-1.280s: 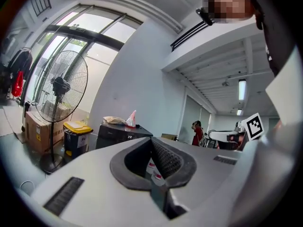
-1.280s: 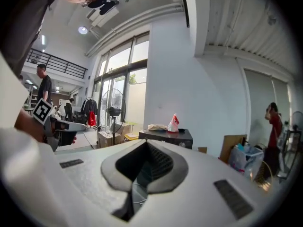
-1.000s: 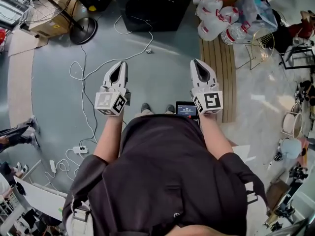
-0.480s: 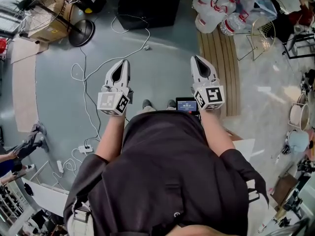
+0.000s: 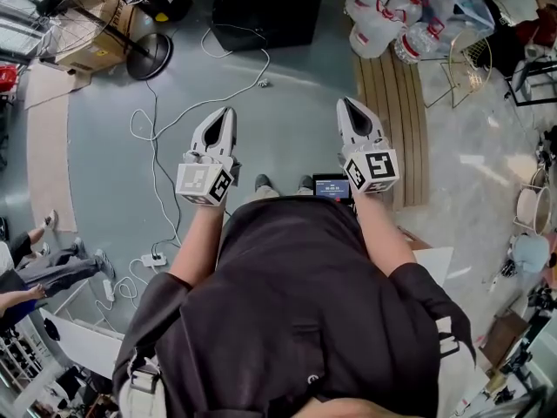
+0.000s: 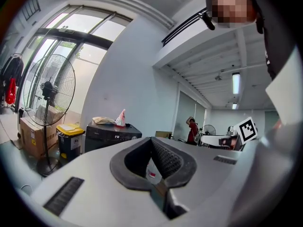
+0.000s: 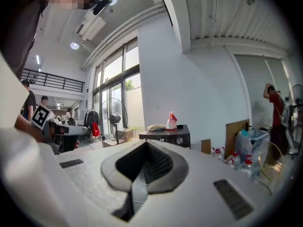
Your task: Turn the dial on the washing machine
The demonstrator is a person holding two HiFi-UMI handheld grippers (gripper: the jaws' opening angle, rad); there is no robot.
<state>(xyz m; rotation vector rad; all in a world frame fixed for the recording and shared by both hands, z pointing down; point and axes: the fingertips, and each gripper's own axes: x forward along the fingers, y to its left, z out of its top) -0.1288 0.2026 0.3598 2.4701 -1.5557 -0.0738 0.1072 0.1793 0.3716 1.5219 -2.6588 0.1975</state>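
Head view shows the person standing on a grey floor [image 5: 287, 103], holding the left tongs [image 5: 227, 114] and the right tongs [image 5: 347, 106] out side by side, well apart from each other and both pointing at the black washing machine [image 5: 265, 11] at the top edge, well ahead of them. Both tongs are clenched, tips together, with nothing gripped. In the right gripper view the machine stands against the white wall, and its silver dial [image 7: 180, 140] sits on the front panel, far beyond the tips and untouched; a cloth and a small bag lie on its lid. A white cable [image 5: 157, 133] trails over the floor at the left, near a standing fan [image 5: 144, 55], and water bottles [image 5: 383, 20] lie to the machine's right.
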